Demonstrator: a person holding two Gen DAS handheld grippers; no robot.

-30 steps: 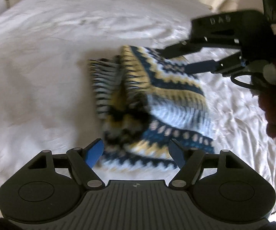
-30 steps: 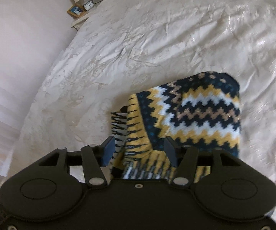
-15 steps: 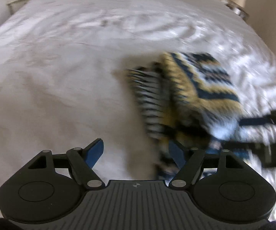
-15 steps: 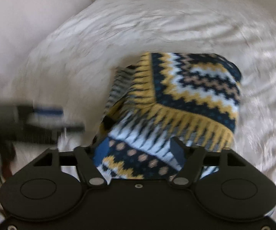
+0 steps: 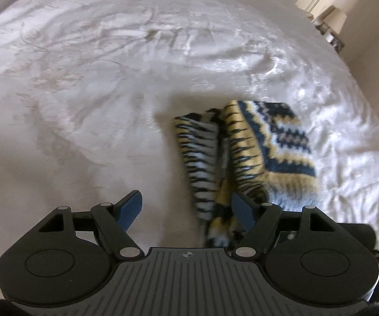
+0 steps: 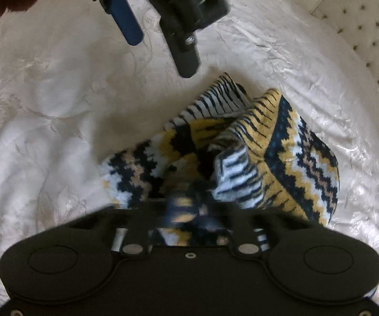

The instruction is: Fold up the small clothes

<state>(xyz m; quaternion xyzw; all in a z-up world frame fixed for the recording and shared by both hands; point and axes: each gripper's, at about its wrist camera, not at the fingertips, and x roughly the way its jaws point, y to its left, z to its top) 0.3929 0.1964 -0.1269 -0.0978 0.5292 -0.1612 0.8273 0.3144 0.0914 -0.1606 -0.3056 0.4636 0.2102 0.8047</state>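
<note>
Black left gripper (image 5: pixel 186 209) with blue fingers (image 5: pixel 130 206), ribbed grey body.

The knitted garment (image 6: pixel 242 158) is covering the right gripper (image 6: pixel 189 210) fingertips, blurring there; the left gripper (image 6: pixel 163 13) body is running off the top edge

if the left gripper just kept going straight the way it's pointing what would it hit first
Probably the white satin bedspread: the open left gripper points at bare cover. The yellow, navy and white zigzag knit garment lies just right of that line, though depth is unclear.
</note>
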